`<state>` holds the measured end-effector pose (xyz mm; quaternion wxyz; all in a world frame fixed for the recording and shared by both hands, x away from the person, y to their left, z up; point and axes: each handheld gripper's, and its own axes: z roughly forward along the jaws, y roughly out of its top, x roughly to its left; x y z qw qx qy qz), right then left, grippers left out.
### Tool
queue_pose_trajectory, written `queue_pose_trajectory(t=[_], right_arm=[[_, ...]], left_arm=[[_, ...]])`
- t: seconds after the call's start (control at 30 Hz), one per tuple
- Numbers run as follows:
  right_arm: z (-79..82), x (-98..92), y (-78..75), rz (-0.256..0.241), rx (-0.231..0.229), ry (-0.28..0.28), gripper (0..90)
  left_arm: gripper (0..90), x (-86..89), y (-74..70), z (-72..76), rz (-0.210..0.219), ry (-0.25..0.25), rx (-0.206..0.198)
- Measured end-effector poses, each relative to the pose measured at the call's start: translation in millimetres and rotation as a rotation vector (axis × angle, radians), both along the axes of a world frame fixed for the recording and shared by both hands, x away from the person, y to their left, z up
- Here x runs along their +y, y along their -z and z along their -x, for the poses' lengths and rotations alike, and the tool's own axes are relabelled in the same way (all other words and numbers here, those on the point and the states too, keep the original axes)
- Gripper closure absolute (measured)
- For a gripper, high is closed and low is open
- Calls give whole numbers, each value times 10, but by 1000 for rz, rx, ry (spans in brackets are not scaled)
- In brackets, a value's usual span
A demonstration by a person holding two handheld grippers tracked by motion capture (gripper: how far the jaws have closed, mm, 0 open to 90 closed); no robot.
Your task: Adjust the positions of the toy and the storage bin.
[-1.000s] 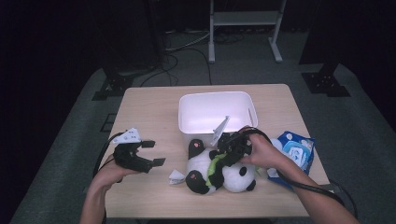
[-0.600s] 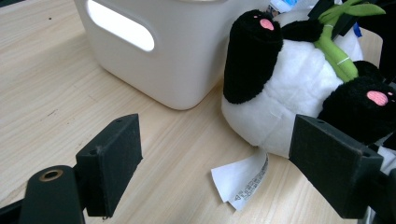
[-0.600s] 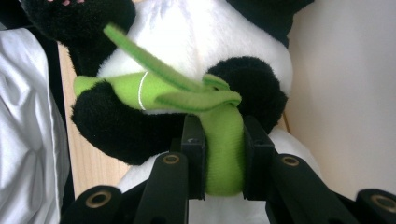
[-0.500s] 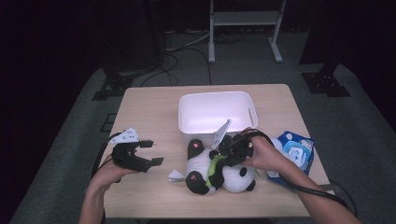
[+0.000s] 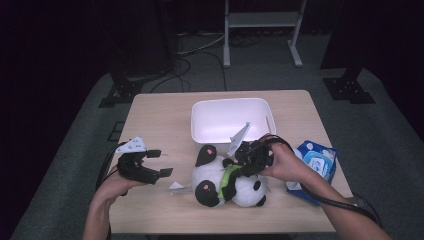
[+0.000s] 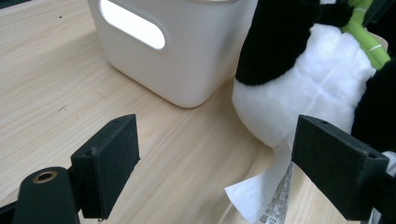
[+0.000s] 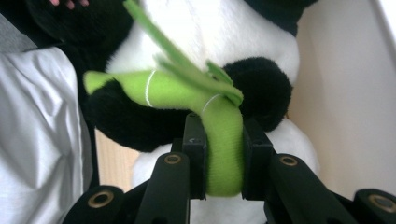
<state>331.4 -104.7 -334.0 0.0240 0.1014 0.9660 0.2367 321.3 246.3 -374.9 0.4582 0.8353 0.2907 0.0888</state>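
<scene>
Wooden table (image 5: pixel 160 120), pale grain, rounded corners, standing on grey carpet in a dark room. White plastic bin (image 5: pixel 231 119) sits near the table's far-middle; in the left gripper view its side wall carries an oval handle cut-out. Plush panda (image 5: pixel 227 181) lies on the tabletop just in front of the bin, toward the person's side: white body, black limbs and ears, a pink mark on one upturned black paw, a second pink mark on the black part nearest the table's front edge. It hugs a green felt bamboo stalk (image 7: pixel 219 135) with white stitched rings and flat green leaves; the stalk crosses the belly between the black arms. Blue wipes pack (image 5: pixel 315 164) lies at the table's right edge, partly under the person's right wrist. Right gripper (image 5: pixel 254 158) is down on the panda's upper side; in the right gripper view its jaws are closed on the bamboo stalk, one pad pressed flat against each side of the green felt. Left gripper (image 5: pixel 159 163) is held low over the table to the panda's left, apart from it, jaws spread wide with nothing between. White sewn-in tag (image 6: pixel 268 193), printed, lies flat on the wood at the panda's base, just ahead of the left gripper's jaws.
</scene>
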Motion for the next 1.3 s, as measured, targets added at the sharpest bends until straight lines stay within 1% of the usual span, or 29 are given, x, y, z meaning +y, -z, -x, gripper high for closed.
queue_pose_trajectory(t=[0.07, 0.2, 0.23, 0.27, 0.33, 0.4, 0.5, 0.57, 0.63, 0.7, 0.87, 0.97, 1.0, 1.03, 1.07, 1.13, 1.17, 1.3], right_arm=[[6, -12, -38, 0, -5, 2, 757], [17, -36, -98, -15, 1, 10, 760], [14, -42, -111, -19, -7, 9, 760], [17, -48, -127, -25, 3, 10, 761], [23, -61, -165, -29, 2, 8, 761], [34, -70, -206, -40, 3, 8, 760], [56, -87, -286, -41, -2, 9, 761], [62, -106, -346, -53, -8, 9, 761], [72, -126, -412, -55, -8, 17, 761], [76, -145, -473, -58, -18, 24, 760], [77, -203, -628, -54, -27, 35, 761], [86, -246, -730, -58, -31, 45, 760], [86, -264, -768, -57, -38, 45, 760], [95, -277, -808, -51, -41, 59, 760], [93, -291, -842, -48, -54, 59, 760], [98, -320, -915, -47, -53, 68, 760], [92, -337, -950, -48, -63, 66, 761], [79, -404, -1087, -59, -70, 84, 760]], left_arm=[[136, 11, 2, -3, -1, -3, 1], [127, 26, 6, -7, 0, -9, 2], [126, 31, 5, -8, 0, -9, 2], [126, 35, 4, -9, 0, -11, 3], [126, 45, 4, -12, 2, -13, 1], [126, 53, 4, -13, 5, -16, 1], [126, 66, 4, -20, 8, -16, 2], [126, 74, 7, -26, 10, -18, 3], [126, 81, 6, -30, 13, -19, 3], [126, 86, 12, -37, 17, -21, 4], [125, 96, 40, -60, 12, -22, 14], [125, 104, 49, -69, 17, -23, 16], [125, 108, 52, -74, 19, -24, 15], [125, 111, 56, -79, 21, -25, 17], [125, 114, 61, -85, 24, -25, 18], [125, 119, 70, -97, 26, -24, 23], [125, 120, 76, -101, 28, -26, 26], [124, 118, 99, -120, 25, -22, 31]])
